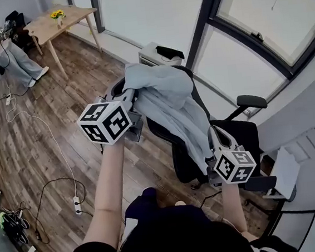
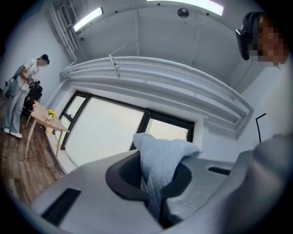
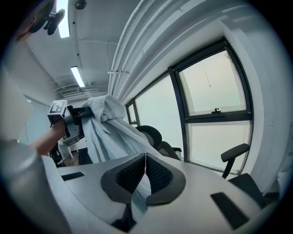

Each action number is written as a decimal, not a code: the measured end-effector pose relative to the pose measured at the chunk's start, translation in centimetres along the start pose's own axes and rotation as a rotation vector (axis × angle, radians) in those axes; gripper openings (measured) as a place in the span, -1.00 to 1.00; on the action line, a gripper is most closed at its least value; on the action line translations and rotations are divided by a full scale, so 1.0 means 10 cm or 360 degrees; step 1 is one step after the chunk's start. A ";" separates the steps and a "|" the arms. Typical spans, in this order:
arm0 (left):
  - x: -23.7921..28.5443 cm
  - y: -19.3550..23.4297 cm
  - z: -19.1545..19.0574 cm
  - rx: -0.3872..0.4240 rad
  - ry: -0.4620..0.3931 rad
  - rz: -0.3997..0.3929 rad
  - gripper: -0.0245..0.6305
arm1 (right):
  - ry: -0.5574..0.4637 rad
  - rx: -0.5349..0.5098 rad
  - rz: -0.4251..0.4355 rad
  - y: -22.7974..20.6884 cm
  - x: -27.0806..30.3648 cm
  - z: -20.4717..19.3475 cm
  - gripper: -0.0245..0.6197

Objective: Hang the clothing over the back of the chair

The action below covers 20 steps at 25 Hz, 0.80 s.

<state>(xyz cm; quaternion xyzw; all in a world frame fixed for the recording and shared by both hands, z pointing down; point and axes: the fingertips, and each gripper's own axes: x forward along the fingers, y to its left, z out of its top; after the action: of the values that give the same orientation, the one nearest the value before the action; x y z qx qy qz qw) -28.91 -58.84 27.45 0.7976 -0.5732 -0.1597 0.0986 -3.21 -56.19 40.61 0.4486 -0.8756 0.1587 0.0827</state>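
Note:
A light blue garment (image 1: pixel 169 102) hangs stretched between my two grippers, across the back of a black office chair (image 1: pixel 238 134). My left gripper (image 1: pixel 136 97) is raised above the chair's top and is shut on the garment's upper end, a bunch of cloth (image 2: pixel 162 155) standing up between the jaws of the left gripper (image 2: pixel 154 183). Lower at the right, my right gripper (image 1: pixel 212 138) is shut on a thin lower edge of the garment. In the right gripper view the cloth (image 3: pixel 107 128) runs from the right gripper (image 3: pixel 144 172) up to the left gripper (image 3: pixel 68 119), past the chair's headrest (image 3: pixel 151 135).
The chair's armrest (image 1: pixel 251 101) sticks out toward the window wall (image 1: pixel 260 33). A white box (image 1: pixel 158 55) stands behind the chair. Cables and a power strip (image 1: pixel 77 204) lie on the wood floor. A person (image 1: pixel 3 46) sits by a wooden table (image 1: pixel 60 24) far left.

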 end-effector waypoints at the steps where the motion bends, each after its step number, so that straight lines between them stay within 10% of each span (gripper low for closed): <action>1: -0.03 0.06 0.02 -0.0015 -0.0007 0.0009 -0.87 | -0.0003 -0.0001 -0.0005 0.02 0.01 0.01 -0.83; 12: -0.51 0.85 0.20 -0.0137 -0.0096 0.0186 -0.87 | -0.0038 -0.0002 -0.0042 0.31 0.12 0.01 -0.83; 20: -0.66 1.28 -0.45 -0.0572 -0.0104 0.0309 -0.87 | -0.0009 -0.0002 -0.0093 0.32 0.04 -0.13 -0.83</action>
<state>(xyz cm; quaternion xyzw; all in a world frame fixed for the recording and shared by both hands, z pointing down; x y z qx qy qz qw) -40.52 -56.85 36.90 0.7026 -0.6126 -0.2749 0.2357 -5.98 -54.28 41.29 0.4745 -0.8624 0.1544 0.0852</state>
